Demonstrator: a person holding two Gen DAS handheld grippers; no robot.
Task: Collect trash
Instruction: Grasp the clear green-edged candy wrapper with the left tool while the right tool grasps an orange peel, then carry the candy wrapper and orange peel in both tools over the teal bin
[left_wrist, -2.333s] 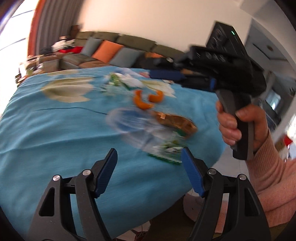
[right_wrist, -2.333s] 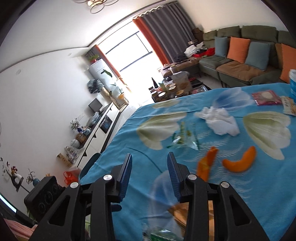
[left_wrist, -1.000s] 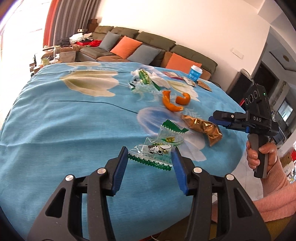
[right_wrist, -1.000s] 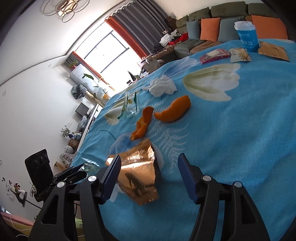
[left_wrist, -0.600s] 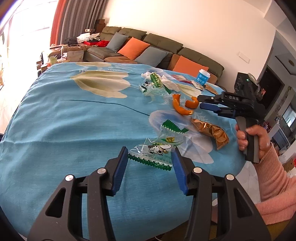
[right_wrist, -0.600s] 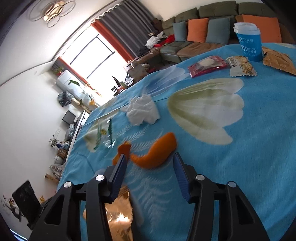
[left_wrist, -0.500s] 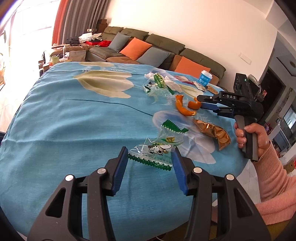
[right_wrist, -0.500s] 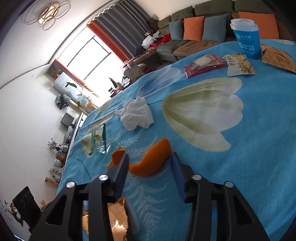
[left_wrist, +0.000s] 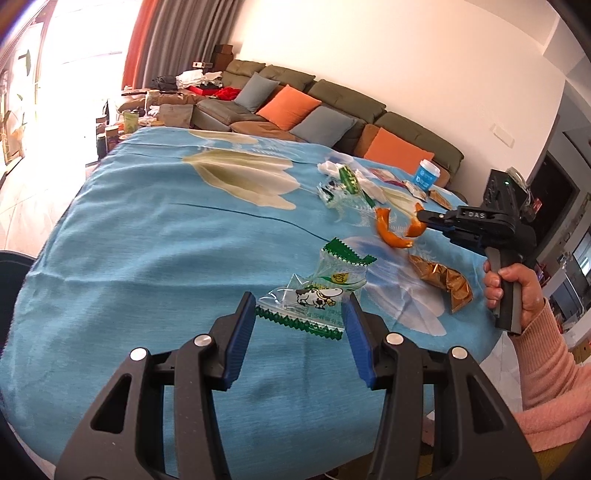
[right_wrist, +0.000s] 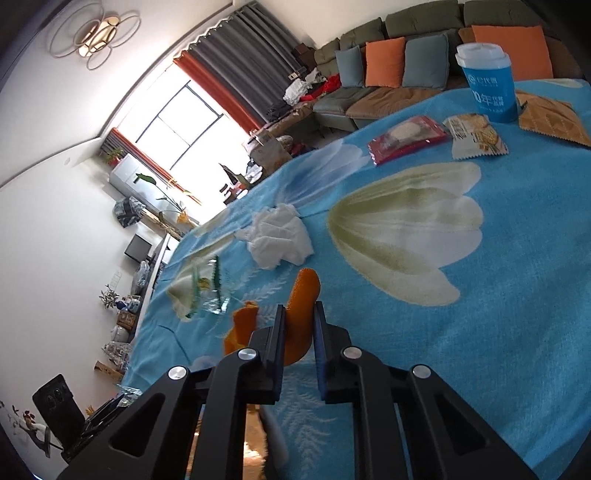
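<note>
My right gripper (right_wrist: 298, 334) has slid from over the gold wrapper (left_wrist: 441, 282) to the orange peel (right_wrist: 301, 314), and its jaws have just been closing; they now pinch that peel, tipped up off the blue cloth (left_wrist: 147, 236). I take it edge-on because it curls. My left gripper (left_wrist: 299, 325) holds its fingers half spread around the clear wrapper (left_wrist: 317, 295), not pressing, waiting its turn. A second peel (right_wrist: 242, 326) lies just beside

Tablecloth (left_wrist: 147, 229) matt fuzzy cloth; wrapper (left_wrist: 317, 295) clear glossy plastic; gold bag (left_wrist: 443, 280) shiny foil; tissue (right_wrist: 280, 236) soft paper.
</note>
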